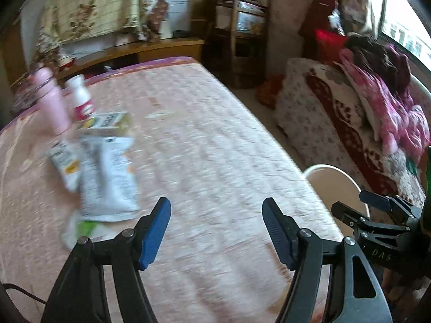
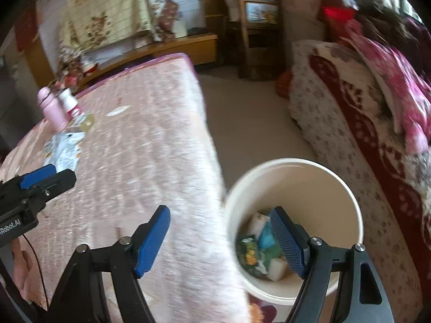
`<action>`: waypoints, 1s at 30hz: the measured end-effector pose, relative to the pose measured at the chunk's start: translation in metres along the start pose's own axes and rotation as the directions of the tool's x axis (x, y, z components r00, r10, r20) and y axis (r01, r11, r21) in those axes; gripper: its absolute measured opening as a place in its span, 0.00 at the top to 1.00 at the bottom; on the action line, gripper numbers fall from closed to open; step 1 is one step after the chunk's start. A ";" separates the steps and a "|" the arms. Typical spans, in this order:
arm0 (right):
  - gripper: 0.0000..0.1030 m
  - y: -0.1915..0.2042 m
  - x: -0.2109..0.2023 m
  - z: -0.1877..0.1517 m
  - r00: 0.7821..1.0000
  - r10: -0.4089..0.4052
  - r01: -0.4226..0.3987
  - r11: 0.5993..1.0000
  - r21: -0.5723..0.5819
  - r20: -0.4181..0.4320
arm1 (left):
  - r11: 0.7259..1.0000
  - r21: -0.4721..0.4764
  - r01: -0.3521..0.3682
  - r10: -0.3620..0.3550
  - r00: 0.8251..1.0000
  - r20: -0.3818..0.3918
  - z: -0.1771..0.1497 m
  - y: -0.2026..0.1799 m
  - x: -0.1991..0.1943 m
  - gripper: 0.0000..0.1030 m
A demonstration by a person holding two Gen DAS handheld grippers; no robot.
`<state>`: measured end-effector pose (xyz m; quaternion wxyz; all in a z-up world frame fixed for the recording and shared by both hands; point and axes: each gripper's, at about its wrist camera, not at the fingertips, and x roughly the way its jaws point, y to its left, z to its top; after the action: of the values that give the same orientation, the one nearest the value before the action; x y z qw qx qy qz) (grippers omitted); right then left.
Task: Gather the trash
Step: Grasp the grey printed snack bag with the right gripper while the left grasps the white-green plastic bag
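Empty white wrappers [image 1: 107, 177] and a small printed box [image 1: 107, 122] lie on the pink bed cover [image 1: 215, 148] at the left; they also show far left in the right wrist view [image 2: 64, 150]. My left gripper [image 1: 216, 210] is open and empty above the cover, to the right of the wrappers. My right gripper [image 2: 221, 218] is open and empty, over the edge between the bed [image 2: 150, 148] and a cream bucket [image 2: 291, 169] that holds several pieces of trash [image 2: 256, 250]. The bucket's rim shows in the left wrist view [image 1: 336, 183].
A pink bottle [image 1: 52, 102] and a white bottle [image 1: 80, 99] stand behind the wrappers. A small white scrap [image 1: 159, 115] lies mid-bed. A sofa with blankets [image 2: 363, 121] is on the right, a wooden shelf [image 2: 256, 27] at the back.
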<state>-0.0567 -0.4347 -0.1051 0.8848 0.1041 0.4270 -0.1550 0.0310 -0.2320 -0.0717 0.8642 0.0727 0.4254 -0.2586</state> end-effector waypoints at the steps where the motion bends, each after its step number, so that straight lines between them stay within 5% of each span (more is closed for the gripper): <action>1: 0.22 0.009 0.001 0.002 1.000 0.008 -0.008 1.000 -0.013 -0.001 | 1.000 -0.012 -0.013 0.013 1.000 0.002 -0.002 0.009 -0.003 0.31; 14: 0.22 0.094 0.014 0.016 0.989 0.143 -0.145 0.985 -0.098 -0.030 | 0.983 -0.127 -0.131 0.126 0.991 -0.053 -0.051 0.134 -0.040 0.25; 30: 0.22 0.169 0.040 0.033 0.973 0.212 -0.226 0.954 -0.197 -0.089 | 0.977 -0.159 -0.144 0.127 0.986 -0.113 -0.041 0.147 0.024 0.24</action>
<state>0.0522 -0.2951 -0.1080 0.8876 0.0640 0.4560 -0.0073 0.0894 -0.1017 -0.1301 0.8601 0.0421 0.4831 -0.1586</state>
